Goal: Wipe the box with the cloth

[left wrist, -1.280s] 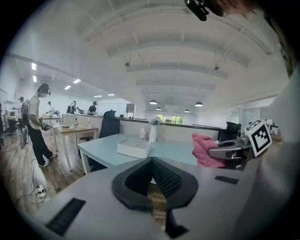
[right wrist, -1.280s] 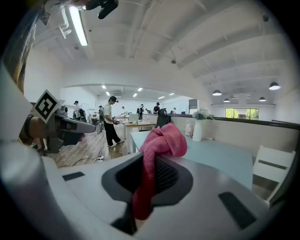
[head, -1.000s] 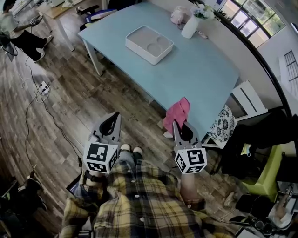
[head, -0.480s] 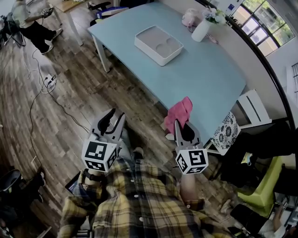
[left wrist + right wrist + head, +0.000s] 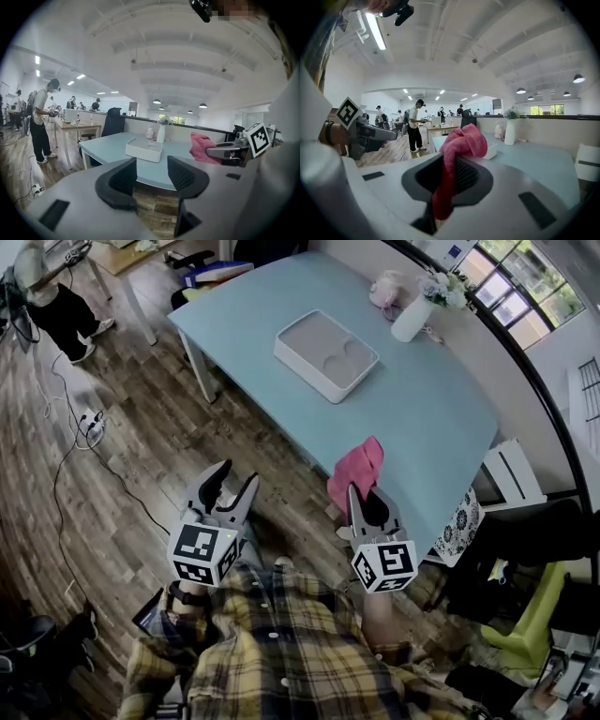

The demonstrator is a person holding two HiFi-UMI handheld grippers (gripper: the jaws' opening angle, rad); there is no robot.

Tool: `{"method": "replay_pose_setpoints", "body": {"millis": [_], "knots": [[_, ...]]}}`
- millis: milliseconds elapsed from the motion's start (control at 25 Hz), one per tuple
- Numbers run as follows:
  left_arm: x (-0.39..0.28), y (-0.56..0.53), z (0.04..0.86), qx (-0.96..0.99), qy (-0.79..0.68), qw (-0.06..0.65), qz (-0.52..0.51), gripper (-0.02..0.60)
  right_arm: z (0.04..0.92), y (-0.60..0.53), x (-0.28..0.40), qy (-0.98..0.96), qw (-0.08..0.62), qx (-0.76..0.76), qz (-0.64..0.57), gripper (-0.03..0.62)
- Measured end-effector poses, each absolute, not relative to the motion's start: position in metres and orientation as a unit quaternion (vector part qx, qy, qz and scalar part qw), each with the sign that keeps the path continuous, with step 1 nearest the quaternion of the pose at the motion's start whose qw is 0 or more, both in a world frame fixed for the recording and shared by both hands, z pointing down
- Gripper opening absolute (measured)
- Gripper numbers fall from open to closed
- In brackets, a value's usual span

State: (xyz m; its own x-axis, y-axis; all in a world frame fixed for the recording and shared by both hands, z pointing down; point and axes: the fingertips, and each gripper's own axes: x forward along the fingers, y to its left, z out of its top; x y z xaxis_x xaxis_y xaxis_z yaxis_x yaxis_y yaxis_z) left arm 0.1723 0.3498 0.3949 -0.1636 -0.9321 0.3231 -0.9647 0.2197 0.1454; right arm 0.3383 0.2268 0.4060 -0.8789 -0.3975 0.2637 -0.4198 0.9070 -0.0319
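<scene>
A white box [image 5: 326, 354] with two round hollows stands on the light-blue table [image 5: 412, 409]; the left gripper view shows the box [image 5: 144, 150] ahead. My right gripper [image 5: 359, 493] is shut on a pink cloth [image 5: 355, 469] that bunches above its jaws, held short of the table's near edge. In the right gripper view the cloth [image 5: 457, 145] hangs down between the pads. My left gripper [image 5: 225, 487] hovers over the wooden floor to the left, its jaws opening with nothing between them [image 5: 151, 174].
A white vase with flowers [image 5: 412, 315] and a pink item [image 5: 386, 287] stand at the table's far edge. A white chair [image 5: 506, 479] is at the right. A person [image 5: 43, 124] stands at a desk far left. Cables and a power strip [image 5: 89, 418] lie on the floor.
My left gripper's jaws have gone from shut to spread apart. Both grippers have moved toward the table, the cloth still in the right one.
</scene>
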Motion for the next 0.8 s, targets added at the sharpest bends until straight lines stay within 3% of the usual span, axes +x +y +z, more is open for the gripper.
{"method": "replay_pose_setpoints", "body": {"millis": [400, 800], "knots": [[0.026, 0.306, 0.392, 0.634, -0.749, 0.184, 0.053, 0.221, 0.402, 0.188, 0.203, -0.962, 0.129, 0.234, 0.052, 0.046], [-0.052, 0.3, 0.404, 0.636, -0.742, 0.205, 0.055, 0.225, 0.406, 0.166, 0.135, -0.952, 0.146, 0.262, 0.056, 0.046]]}}
